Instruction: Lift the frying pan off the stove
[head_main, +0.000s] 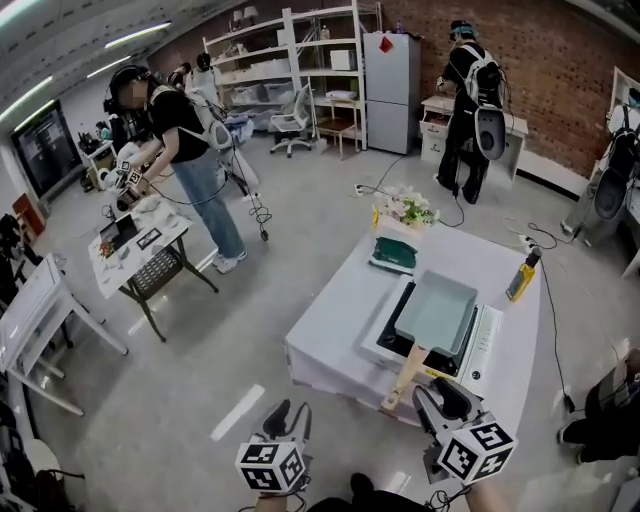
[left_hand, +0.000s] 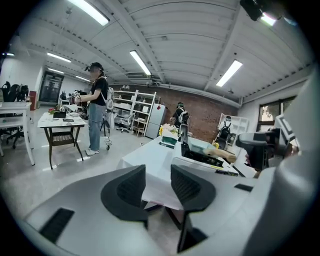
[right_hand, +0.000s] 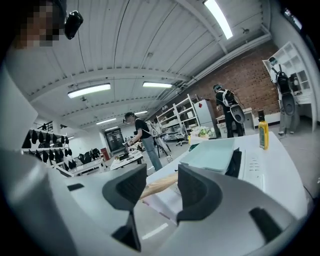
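A rectangular pale-teal frying pan (head_main: 437, 313) with a wooden handle (head_main: 405, 378) sits on a white stove (head_main: 487, 350) on the white-clothed table (head_main: 335, 310). The handle points toward the table's near edge. My right gripper (head_main: 441, 397) is open and empty, just right of the handle's end. In the right gripper view the handle (right_hand: 160, 184) shows beyond the open jaws of that gripper (right_hand: 162, 187), with the pan (right_hand: 212, 155) further on. My left gripper (head_main: 288, 416) hangs open over the floor, short of the table. Its own view (left_hand: 157, 182) shows the pan (left_hand: 202, 146) ahead.
On the table's far end lie a green book (head_main: 393, 255) and flowers (head_main: 405, 208); a yellow bottle (head_main: 521, 280) stands at the right edge. A person works at a folding table (head_main: 140, 250) at left, another stands at the back wall (head_main: 465, 110).
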